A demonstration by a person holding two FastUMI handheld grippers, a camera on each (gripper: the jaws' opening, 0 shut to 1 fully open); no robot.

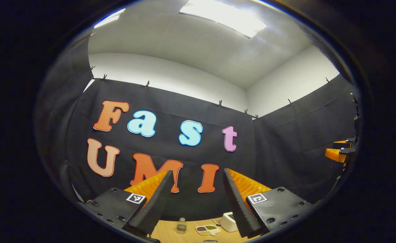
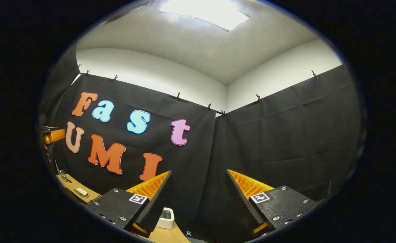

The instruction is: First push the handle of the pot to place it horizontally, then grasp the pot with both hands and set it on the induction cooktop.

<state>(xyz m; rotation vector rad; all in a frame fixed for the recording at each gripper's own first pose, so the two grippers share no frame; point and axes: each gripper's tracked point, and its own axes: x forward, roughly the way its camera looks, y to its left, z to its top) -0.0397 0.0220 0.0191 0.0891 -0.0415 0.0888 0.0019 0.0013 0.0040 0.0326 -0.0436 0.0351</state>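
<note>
Two grippers, both held up high and aimed at the black booth wall rather than down at the table. In the left gripper view, the left gripper (image 1: 196, 175) has its fingers spread wide apart with nothing between them. Same deal in the right gripper view: the right gripper (image 2: 198, 175) is spread wide and holding nothing.

The pot and the induction cooktop can't be picked out from these angles, so no telling where they sit. Just a thin strip of the wooden table (image 1: 171, 233) peeks in at the bottom of the left gripper view. On it there's a small clear bottle (image 1: 181, 225) standing upright, a little white tray (image 1: 207, 230) with dark and greenish stuff in its compartments just beside it, and a white boxy device (image 1: 229, 222) partly hidden behind the right-hand finger.

In the right gripper view, the white boxy device (image 2: 166, 217) shows between the fingers near the bottom, with a dark top panel. Off at the left edge a small flat yellowish object (image 2: 81, 192) lies on the table edge (image 2: 66, 184); too small to say what it is.

The right gripper also shows far off at the right edge of the left gripper view, the left one far off at the left edge of the right gripper view.
</note>
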